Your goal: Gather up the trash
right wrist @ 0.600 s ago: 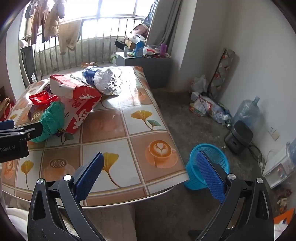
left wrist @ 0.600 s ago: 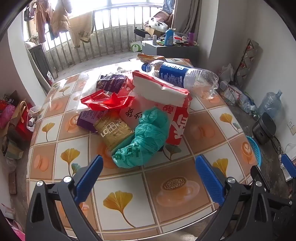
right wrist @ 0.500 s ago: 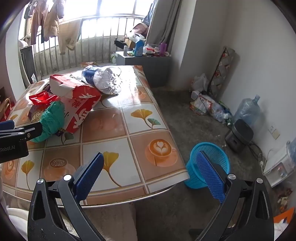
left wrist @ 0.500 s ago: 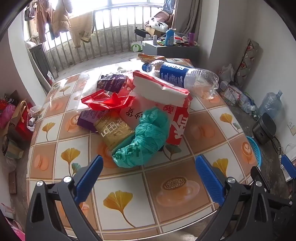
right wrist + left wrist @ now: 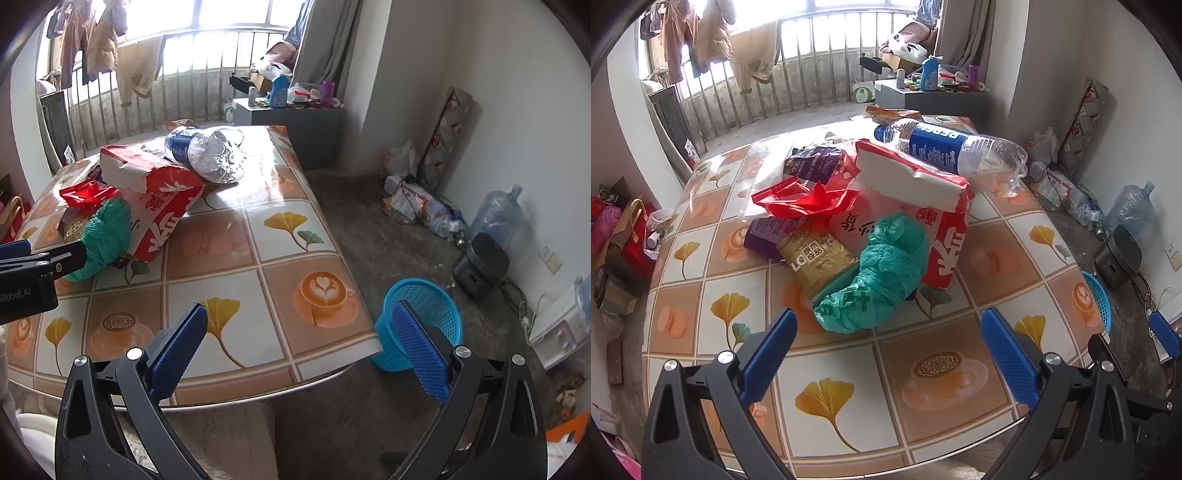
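A pile of trash lies on the tiled table [image 5: 849,398]: a crumpled green plastic bag [image 5: 882,273], a gold packet [image 5: 816,258], a red wrapper [image 5: 801,199], a purple packet [image 5: 816,164], a red and white tissue pack [image 5: 923,206] and a clear bottle with a blue label [image 5: 953,151]. My left gripper [image 5: 886,354] is open and empty, just short of the green bag. My right gripper [image 5: 299,347] is open and empty over the table's near right corner. A blue mesh basket [image 5: 424,314] stands on the floor beside that corner.
A grey cabinet [image 5: 295,125] with bottles stands behind the table by the window railing. A black cooker [image 5: 480,266], a large water jug [image 5: 498,218] and loose bags lie along the right wall. Bags sit on the floor to the left [image 5: 624,236].
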The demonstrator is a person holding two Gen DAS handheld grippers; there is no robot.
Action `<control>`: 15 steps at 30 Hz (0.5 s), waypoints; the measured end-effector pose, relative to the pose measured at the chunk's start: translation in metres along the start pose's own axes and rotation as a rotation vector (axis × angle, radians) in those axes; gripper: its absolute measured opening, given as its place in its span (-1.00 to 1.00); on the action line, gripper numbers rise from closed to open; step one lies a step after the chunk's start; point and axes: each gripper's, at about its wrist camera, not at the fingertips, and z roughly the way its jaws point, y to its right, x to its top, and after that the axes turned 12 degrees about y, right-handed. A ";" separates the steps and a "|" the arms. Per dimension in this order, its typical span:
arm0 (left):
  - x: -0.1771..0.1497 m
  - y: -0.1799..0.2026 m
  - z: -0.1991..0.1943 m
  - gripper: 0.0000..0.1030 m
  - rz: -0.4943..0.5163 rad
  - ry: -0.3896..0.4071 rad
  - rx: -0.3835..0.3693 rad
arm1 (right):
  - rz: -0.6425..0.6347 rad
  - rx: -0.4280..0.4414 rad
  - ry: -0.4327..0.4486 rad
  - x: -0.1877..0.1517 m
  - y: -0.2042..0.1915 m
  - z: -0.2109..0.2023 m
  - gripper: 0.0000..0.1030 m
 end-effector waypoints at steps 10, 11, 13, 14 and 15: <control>-0.001 0.003 0.000 0.90 0.000 0.000 -0.002 | 0.004 -0.012 0.001 0.000 0.005 -0.002 0.84; 0.000 0.003 0.000 0.90 0.001 0.000 -0.003 | 0.004 -0.015 0.002 0.000 0.005 -0.002 0.84; 0.000 0.003 0.000 0.90 0.000 -0.001 -0.004 | 0.004 -0.019 0.003 0.000 0.007 -0.003 0.84; 0.000 0.003 -0.001 0.90 0.002 0.000 -0.005 | 0.005 -0.020 0.003 -0.001 0.008 -0.003 0.84; 0.000 0.004 -0.001 0.90 0.002 0.000 -0.005 | 0.006 -0.021 0.003 0.000 0.008 -0.003 0.84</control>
